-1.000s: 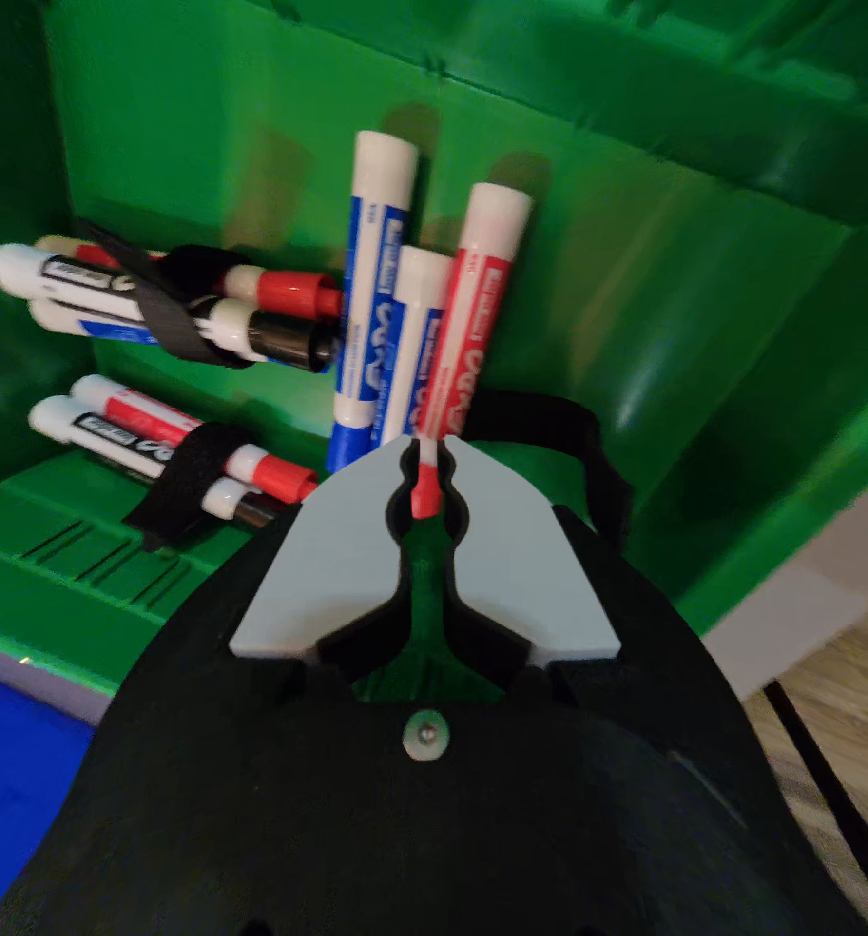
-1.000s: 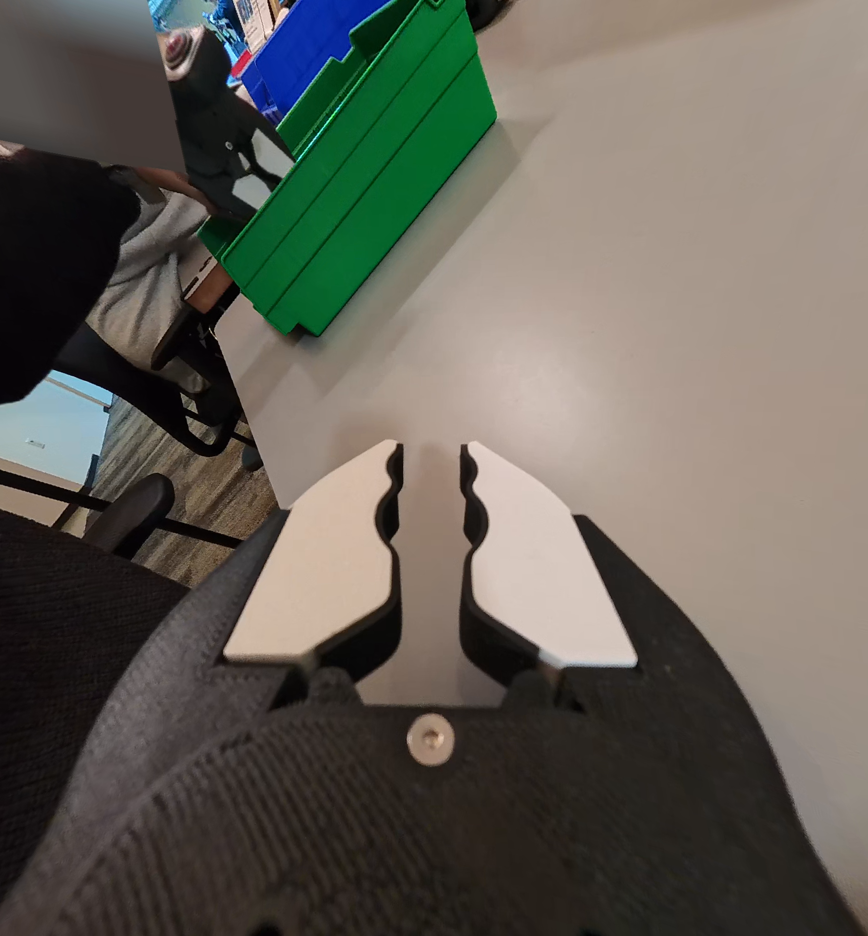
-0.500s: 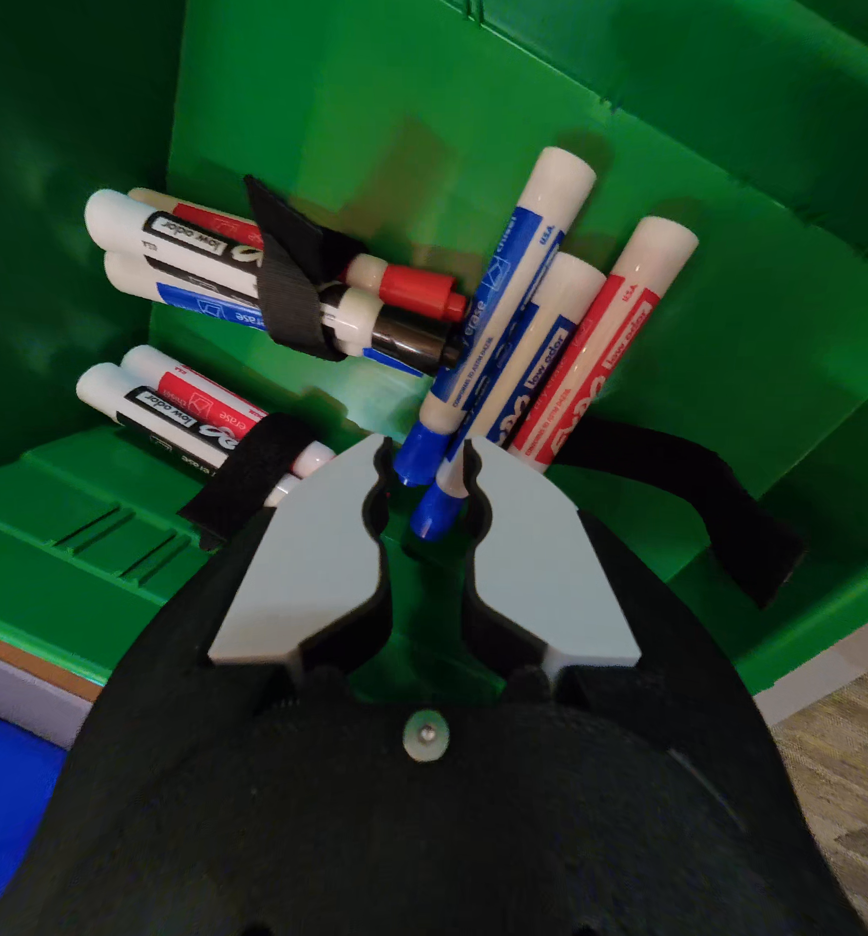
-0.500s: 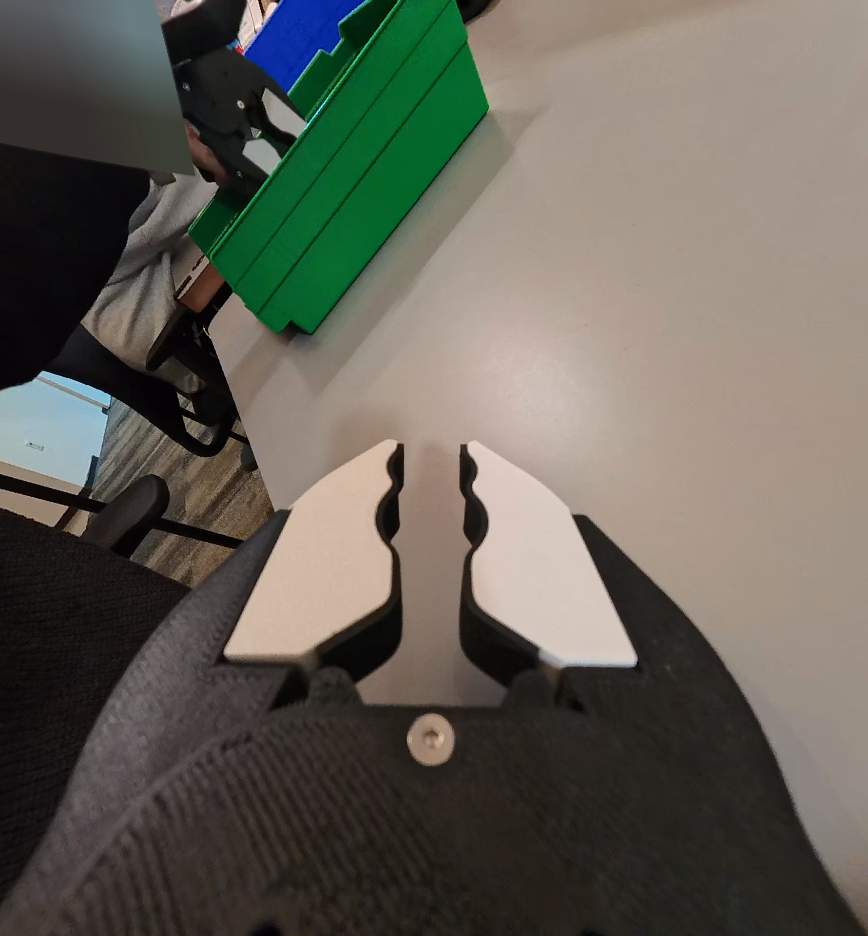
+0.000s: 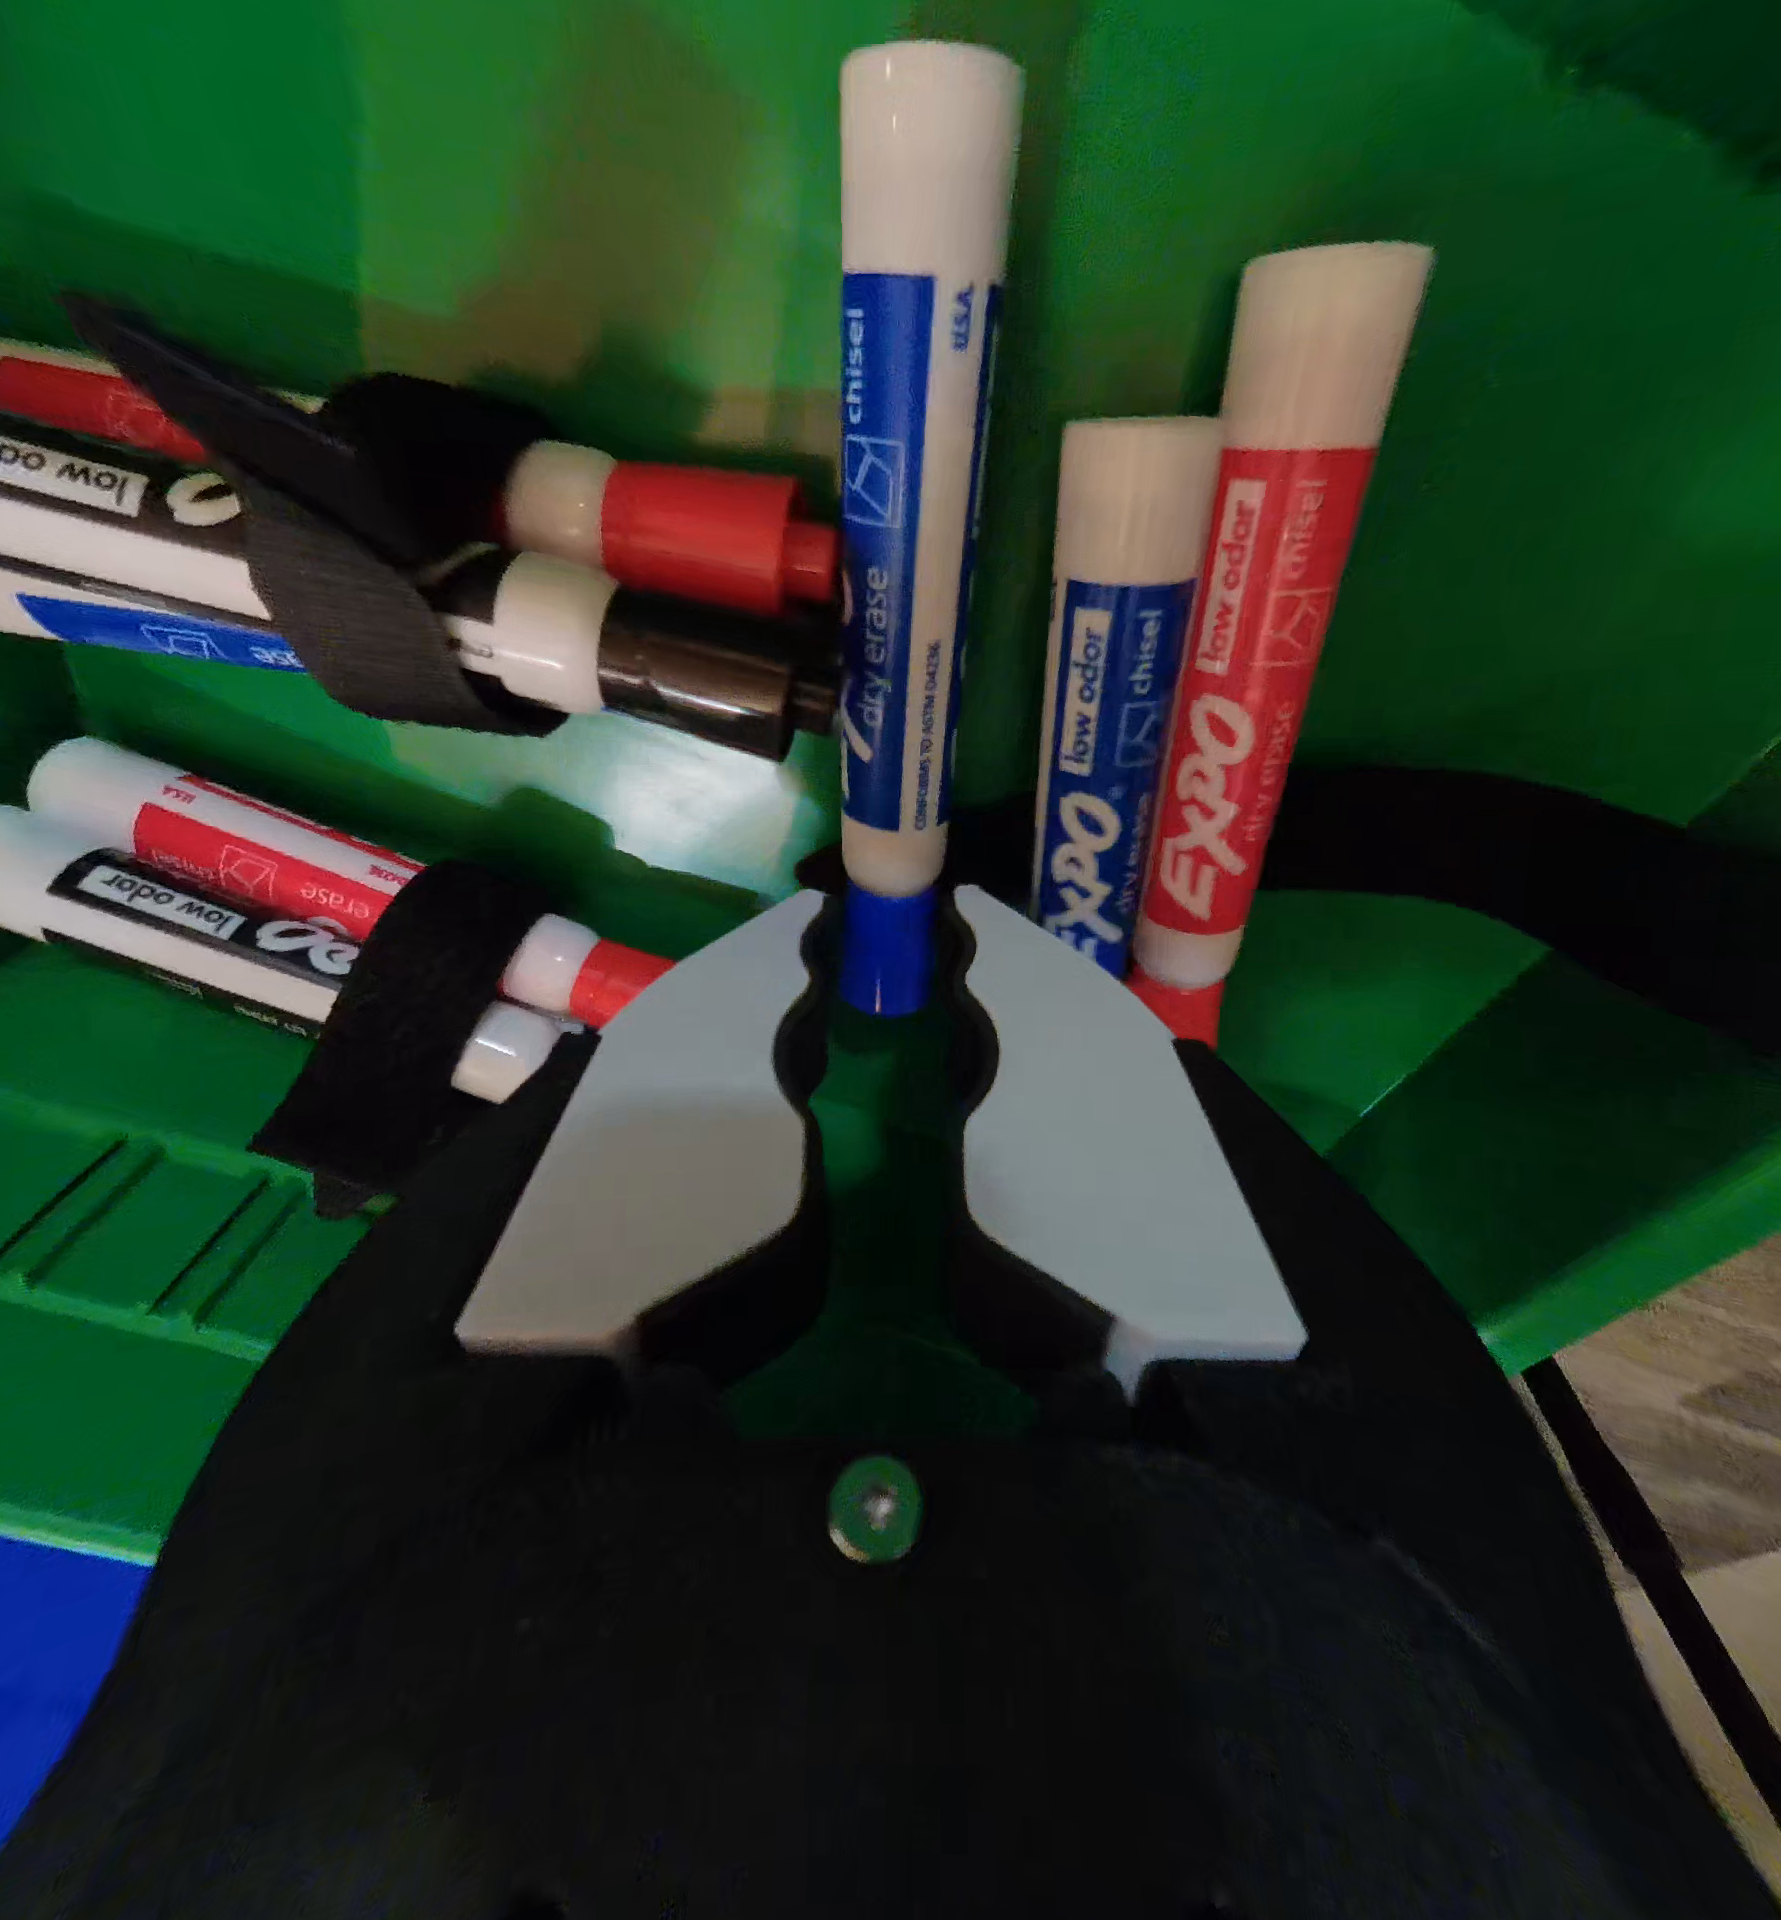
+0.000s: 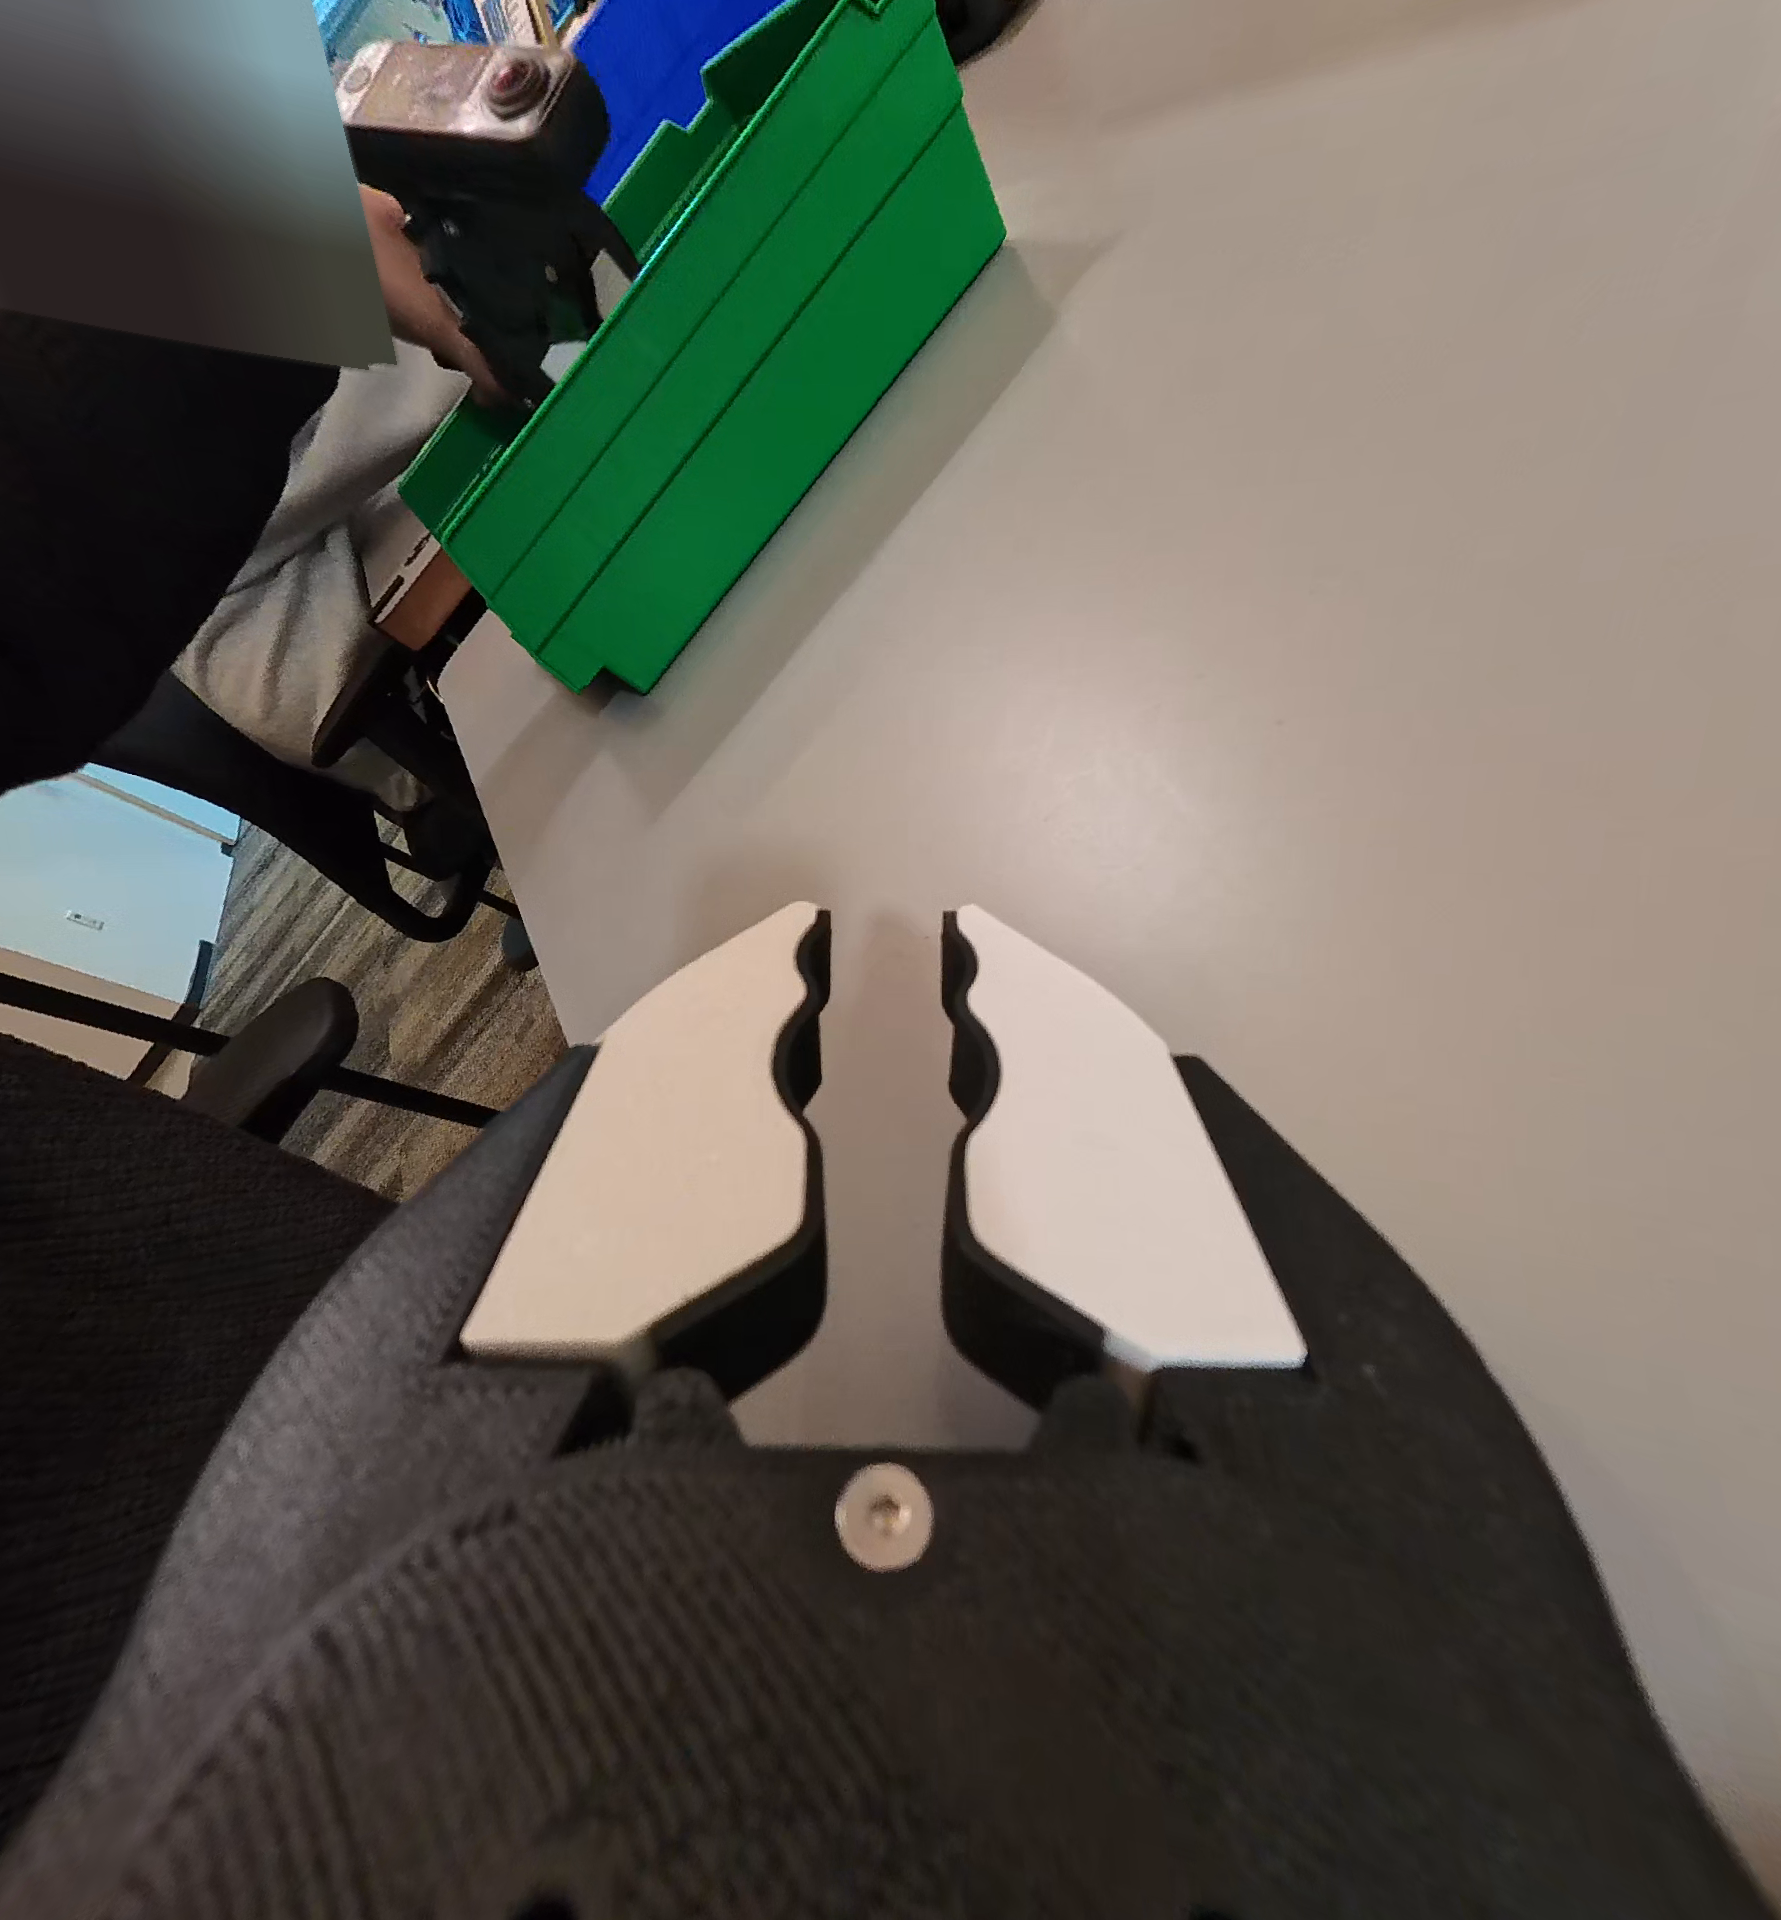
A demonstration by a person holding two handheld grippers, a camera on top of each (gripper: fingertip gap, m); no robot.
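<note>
Grey fingers (image 5: 699, 1122) of the left gripper (image 5: 888, 935) sit inside the green bin (image 5: 1488, 520), jaws slightly apart around the blue cap of a blue marker (image 5: 917, 499); cannot tell if they actually pinch the cap, gaps show on both sides. That marker stands upright at 12 o'clock from the tips, cap end down. At 1 o'clock, just beside it, a second blue marker (image 5: 1120, 665) and a red marker (image 5: 1270, 623) lean against the bin wall, touching each other. A loose black strap (image 5: 1551, 862) runs off at 3 o'clock behind them. At 10 o'clock, an upper bundle (image 5: 553, 582) of red, black and blue markers lies sideways, wrapped in a black strap. At 9 o'clock, a lower bundle (image 5: 273, 914) of markers lies on the bin floor, also strapped. Right gripper (image 6: 886, 925) hovers over the bare grey table (image 6: 1385, 623), jaws apart, nothing between them. From it the bin (image 6: 761, 395) is at 11 o'clock, well apart, with the left gripper (image 6: 496, 260) dipping into its near end. Wood floor and a chair base show at 9 o'clock.
</note>
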